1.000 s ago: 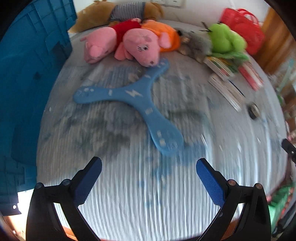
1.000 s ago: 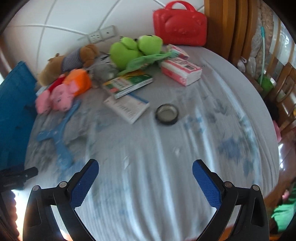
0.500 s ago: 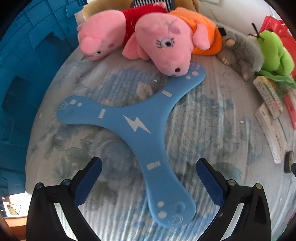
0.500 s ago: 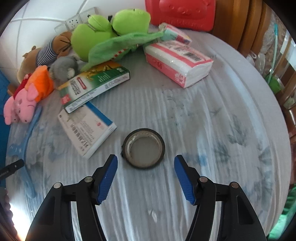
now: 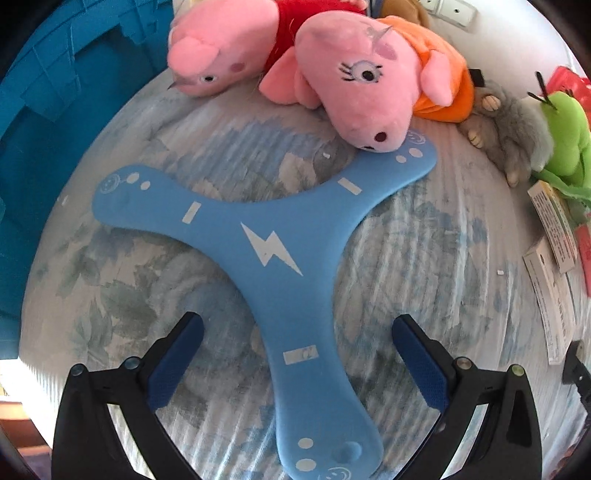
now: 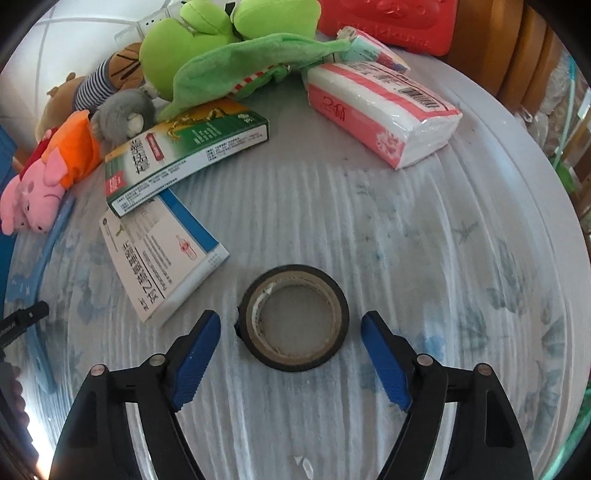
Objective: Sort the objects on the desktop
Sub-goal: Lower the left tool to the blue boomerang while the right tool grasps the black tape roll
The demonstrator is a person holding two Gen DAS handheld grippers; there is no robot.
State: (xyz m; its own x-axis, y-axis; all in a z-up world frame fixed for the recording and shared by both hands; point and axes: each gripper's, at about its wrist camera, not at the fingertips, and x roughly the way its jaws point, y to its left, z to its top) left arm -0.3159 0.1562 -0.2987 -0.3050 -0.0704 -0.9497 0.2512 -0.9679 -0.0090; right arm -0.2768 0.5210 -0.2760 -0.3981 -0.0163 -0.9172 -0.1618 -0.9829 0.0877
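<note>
A blue three-armed boomerang [image 5: 266,240] with a white lightning bolt lies flat on the flowered cloth. My left gripper [image 5: 295,354] is open, its fingers on either side of the boomerang's near arm, just above it. A black tape roll [image 6: 293,317] lies flat on the cloth. My right gripper [image 6: 291,350] is open, with its fingertips on either side of the roll and not touching it. The boomerang's edge shows at the left of the right wrist view [image 6: 48,240].
Two pink pig plush toys [image 5: 354,88] lie at the boomerang's far arm, one snout resting on it. A green frog plush [image 6: 221,48], a green box [image 6: 184,147], a white-blue box [image 6: 162,254], a pink tissue pack [image 6: 380,114] and a red bag [image 6: 388,18] lie beyond the tape. A blue crate [image 5: 48,110] stands at the left.
Both grippers have moved forward and down. The left now straddles the boomerang's near arm. The right has closed in on the tape roll and its jaws have narrowed.
</note>
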